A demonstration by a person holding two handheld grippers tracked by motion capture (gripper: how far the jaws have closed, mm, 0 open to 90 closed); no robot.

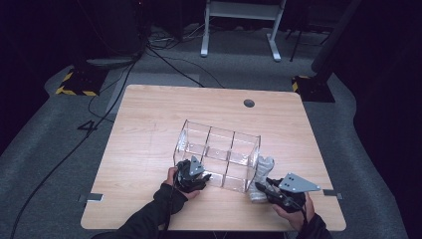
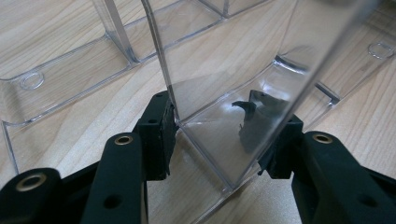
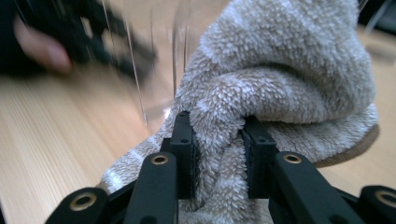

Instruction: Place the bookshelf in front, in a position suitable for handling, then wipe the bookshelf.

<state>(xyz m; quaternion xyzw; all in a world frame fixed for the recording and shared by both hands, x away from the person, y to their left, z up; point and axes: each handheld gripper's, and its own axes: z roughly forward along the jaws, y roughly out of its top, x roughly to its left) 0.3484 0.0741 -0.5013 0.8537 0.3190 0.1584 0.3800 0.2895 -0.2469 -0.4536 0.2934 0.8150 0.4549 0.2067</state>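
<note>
My left gripper [image 2: 217,140] clamps the clear organizer's [image 1: 219,149] corner; at its four o'clock, my right gripper [image 3: 218,154] pinches the fuzzy sock [image 3: 280,74].

Both forearms came in from the bottom edge in dark sleeves. The left gripper [image 1: 198,175] sat low by the near left corner of the clear organizer [image 1: 219,149], jaws about half apart, one pad on each side of that corner, pressing on its walls. The right gripper [image 1: 263,188] was out to the right, angled inward, jaws pinched tight on a fold of the fuzzy sock [image 1: 262,174].
</note>
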